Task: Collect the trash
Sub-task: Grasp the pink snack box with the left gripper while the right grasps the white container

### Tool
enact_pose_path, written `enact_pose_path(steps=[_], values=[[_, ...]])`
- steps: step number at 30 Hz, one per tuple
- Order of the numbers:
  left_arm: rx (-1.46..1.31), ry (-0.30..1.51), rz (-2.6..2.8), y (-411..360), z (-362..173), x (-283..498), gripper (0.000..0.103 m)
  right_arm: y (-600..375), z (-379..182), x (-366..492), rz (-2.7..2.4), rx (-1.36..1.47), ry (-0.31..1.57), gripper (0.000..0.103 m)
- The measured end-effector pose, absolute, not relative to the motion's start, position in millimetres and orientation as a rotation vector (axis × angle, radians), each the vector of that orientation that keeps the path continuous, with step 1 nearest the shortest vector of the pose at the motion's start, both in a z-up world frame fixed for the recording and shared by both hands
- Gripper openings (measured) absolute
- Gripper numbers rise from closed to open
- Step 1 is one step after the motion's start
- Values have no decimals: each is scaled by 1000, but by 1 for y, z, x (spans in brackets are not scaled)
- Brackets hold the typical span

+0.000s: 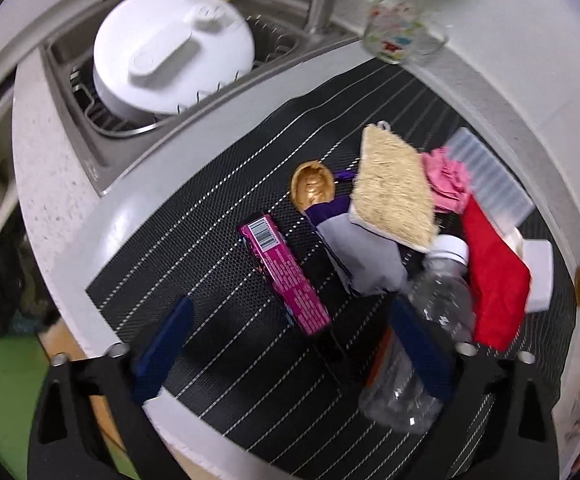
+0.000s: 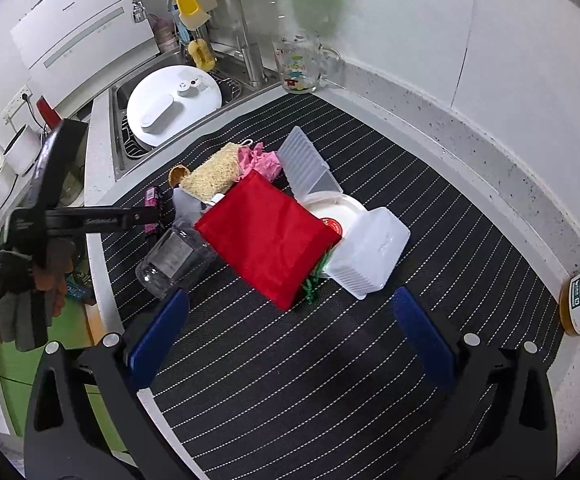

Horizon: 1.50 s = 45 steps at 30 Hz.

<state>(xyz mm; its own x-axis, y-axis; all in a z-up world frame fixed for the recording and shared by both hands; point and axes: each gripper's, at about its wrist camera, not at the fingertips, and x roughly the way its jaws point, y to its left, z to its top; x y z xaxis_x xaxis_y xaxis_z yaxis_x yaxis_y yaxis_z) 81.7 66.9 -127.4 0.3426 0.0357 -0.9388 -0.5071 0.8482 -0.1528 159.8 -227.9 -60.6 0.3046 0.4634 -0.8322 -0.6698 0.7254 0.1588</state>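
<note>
Nearest the left gripper (image 1: 290,344), whose blue fingers are standing wide apart with nothing between them, a clear plastic bottle (image 1: 421,340) is lying on its side on the striped mat (image 1: 230,360), its white cap pointing toward the rest of the pile. One finger is sitting just beside or over the bottle's body; I cannot tell whether it is touching. The bottle is looking empty and slightly crumpled, so I'd judge it light, springy and slippery; gripping across the middle of the barrel should let it give a little and hold.

Just beside it, a pink carton (image 1: 282,276) is lying flat, stiff enough to be pinched across its narrow width. Beyond that, a grey-and-purple wrapper (image 1: 361,256) and a gold foil cup (image 1: 313,186) are looking thin and crushable; any pinch should do.

From the right wrist view, the right gripper (image 2: 290,340) is hovering over bare mat, likewise spread and holding nothing. Ahead of it, a red cloth bag (image 2: 266,236) is draping over a white plastic box (image 2: 369,252) and a round lid (image 2: 337,208). The bag is looking soft and floppy, best taken by an edge. A loofah pad (image 2: 214,178) and crumpled pink paper (image 2: 258,160) are sitting at the far side of the pile, near the sink (image 2: 118,152).
</note>
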Motion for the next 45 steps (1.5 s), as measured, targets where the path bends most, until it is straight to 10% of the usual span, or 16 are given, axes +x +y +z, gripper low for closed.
enact_pose_path(steps=[9, 14, 40, 45], values=[[-488, 1225, 459, 67, -150, 95, 64, -243, -67, 176, 739, -223, 1033, 100], [-467, 1219, 496, 69, -147, 99, 26, -250, -69, 181, 729, -215, 1039, 100], [-290, 1019, 353, 50, -64, 75, 23, -245, -146, 253, 592, -26, 1219, 99], [-293, 1022, 338, 48, -64, 71, 23, -241, -155, 255, 626, 2, 1254, 59]])
